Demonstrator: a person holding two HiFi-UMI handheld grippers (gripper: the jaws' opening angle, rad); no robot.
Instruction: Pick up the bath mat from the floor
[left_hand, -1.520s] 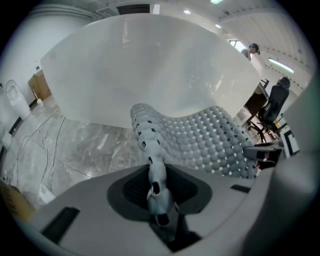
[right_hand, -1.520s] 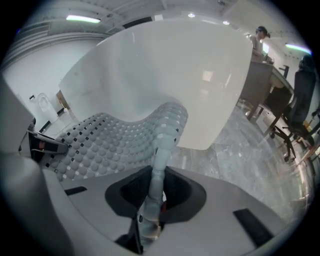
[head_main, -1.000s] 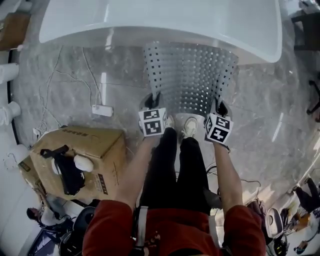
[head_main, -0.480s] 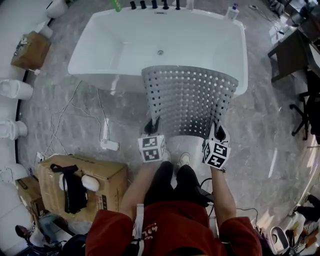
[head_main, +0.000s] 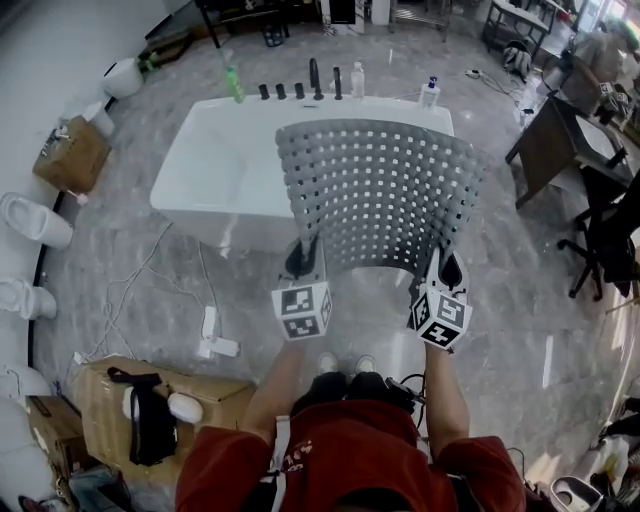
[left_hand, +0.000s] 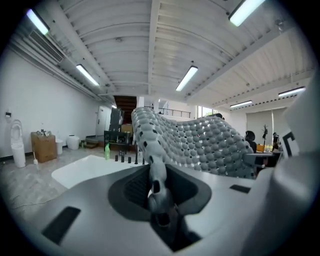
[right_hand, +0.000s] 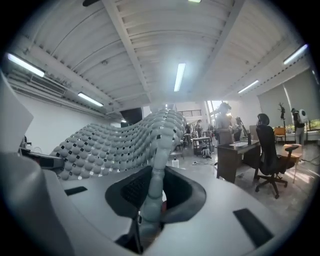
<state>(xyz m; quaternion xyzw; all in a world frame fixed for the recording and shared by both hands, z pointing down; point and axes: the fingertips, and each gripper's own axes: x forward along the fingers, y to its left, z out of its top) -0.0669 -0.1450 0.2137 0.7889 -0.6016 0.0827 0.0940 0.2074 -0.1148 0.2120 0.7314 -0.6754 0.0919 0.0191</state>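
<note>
Two claws were seen pinching the near edge of the grey perforated rubber bath mat (head_main: 378, 195). The left gripper (head_main: 303, 260) was clamped on its lower-left corner and the right gripper (head_main: 445, 270) on its lower-right corner. The mat was held spread at frame centre, clear of the grey marbled floor (head_main: 130, 260), in front of the glossy white bathtub (head_main: 225, 170). The lift was judged as good as done. The next move was judged to call for tight, level grips so the sheet would not slip or fold. The mat was read as soft and floppy, arched between the grips. Square holes were gridded across the top and round bumps studded the underside. A thin edge was squeezed between each claw's dark pads.
</note>
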